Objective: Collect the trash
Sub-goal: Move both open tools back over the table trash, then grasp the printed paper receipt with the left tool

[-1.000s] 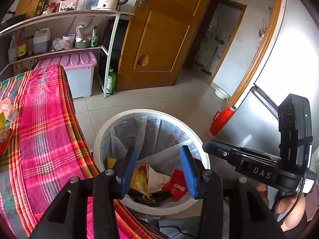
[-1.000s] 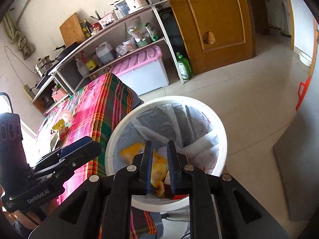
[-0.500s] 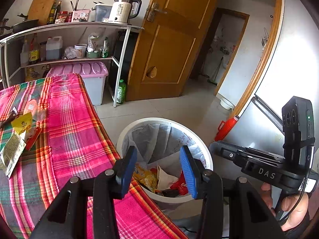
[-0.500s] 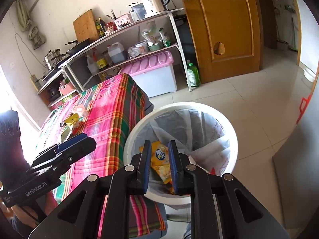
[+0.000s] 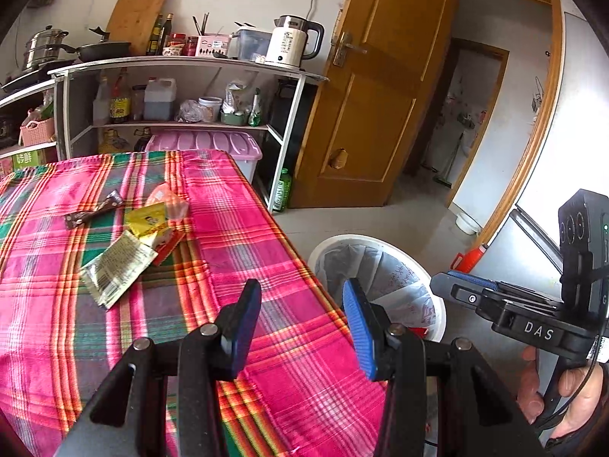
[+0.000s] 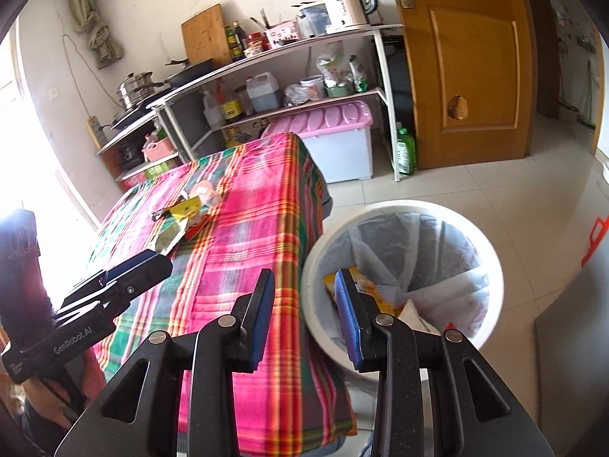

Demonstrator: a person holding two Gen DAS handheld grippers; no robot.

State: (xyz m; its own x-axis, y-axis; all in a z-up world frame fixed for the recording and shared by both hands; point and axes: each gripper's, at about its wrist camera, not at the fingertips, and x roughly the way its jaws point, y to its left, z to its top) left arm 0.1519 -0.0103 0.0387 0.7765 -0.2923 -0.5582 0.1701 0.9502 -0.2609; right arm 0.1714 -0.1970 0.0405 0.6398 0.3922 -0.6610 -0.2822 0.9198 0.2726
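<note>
Left gripper [image 5: 300, 320] hovers over the plaid tablecloth [image 5: 236, 228], jaws spread and empty, wrappers [image 5: 129, 243] heaped ahead. Right gripper [image 6: 304, 306], jaws just opening, nothing between them; only its view looks down on the discarded packets [image 6: 377, 293] inside the white bin [image 6: 491, 266].

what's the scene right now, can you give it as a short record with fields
left gripper: open, empty, over the plaid tablecloth
right gripper: jaws have just been opening, nothing between them
white round trash bin with grey liner: on the floor beside the table edge, wrappers inside
trash left on the table: olive foil packet, yellow wrapper, red-and-white packet, clear plastic bag, dark brown wrapper strip
done so far: some trash binned, cluster not yet collected
</note>
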